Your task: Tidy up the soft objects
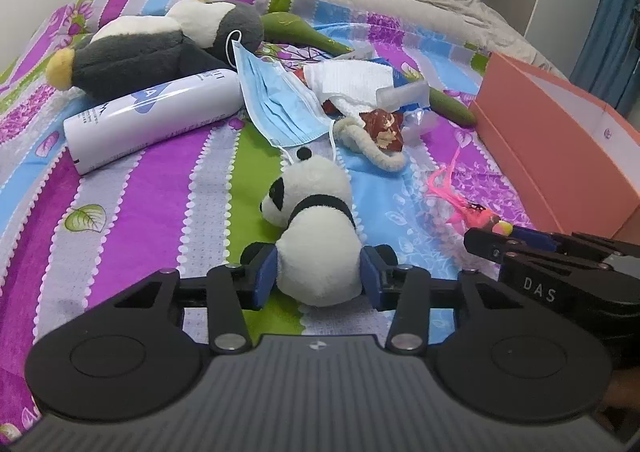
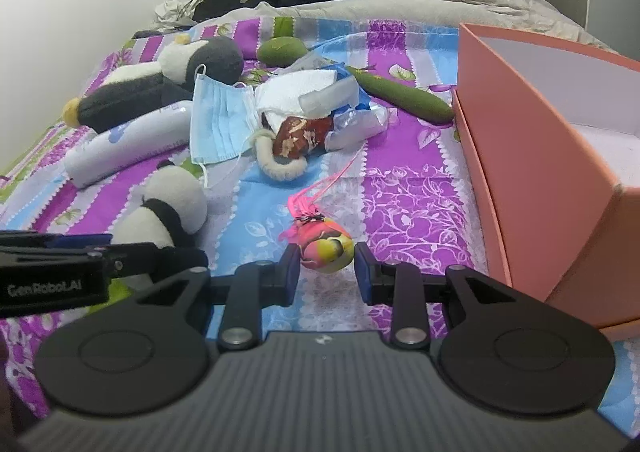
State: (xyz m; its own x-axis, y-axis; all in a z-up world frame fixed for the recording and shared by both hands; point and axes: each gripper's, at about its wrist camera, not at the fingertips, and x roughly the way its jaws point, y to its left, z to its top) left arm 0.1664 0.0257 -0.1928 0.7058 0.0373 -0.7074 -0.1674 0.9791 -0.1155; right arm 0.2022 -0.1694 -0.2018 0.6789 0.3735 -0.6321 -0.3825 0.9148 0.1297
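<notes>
A small panda plush [image 1: 316, 211] lies on the striped bedspread [image 1: 132, 211] with its head away from me. My left gripper [image 1: 318, 276] is shut on its white body, one blue pad pressed into each flank. To the right, my right gripper [image 2: 326, 272] is shut on a pink and yellow ball toy [image 2: 326, 248] with a pink feather tail, the ball sitting between its fingertips just above the sheet. In the right wrist view the panda [image 2: 172, 195] shows at the left, behind the left gripper [image 2: 176, 252]. The left wrist view shows the right gripper [image 1: 492, 238] at the right edge.
An open orange box [image 2: 540, 155] stands at the right. Farther back lie a grey penguin plush [image 1: 152, 51], a white bottle [image 1: 156, 111], a blue face mask [image 1: 276, 103], a white cloth [image 1: 348, 79], a fuzzy cream ring [image 1: 376, 151], wrappers and green plush vegetables [image 1: 452, 103]. Dark clothes lie by the headboard.
</notes>
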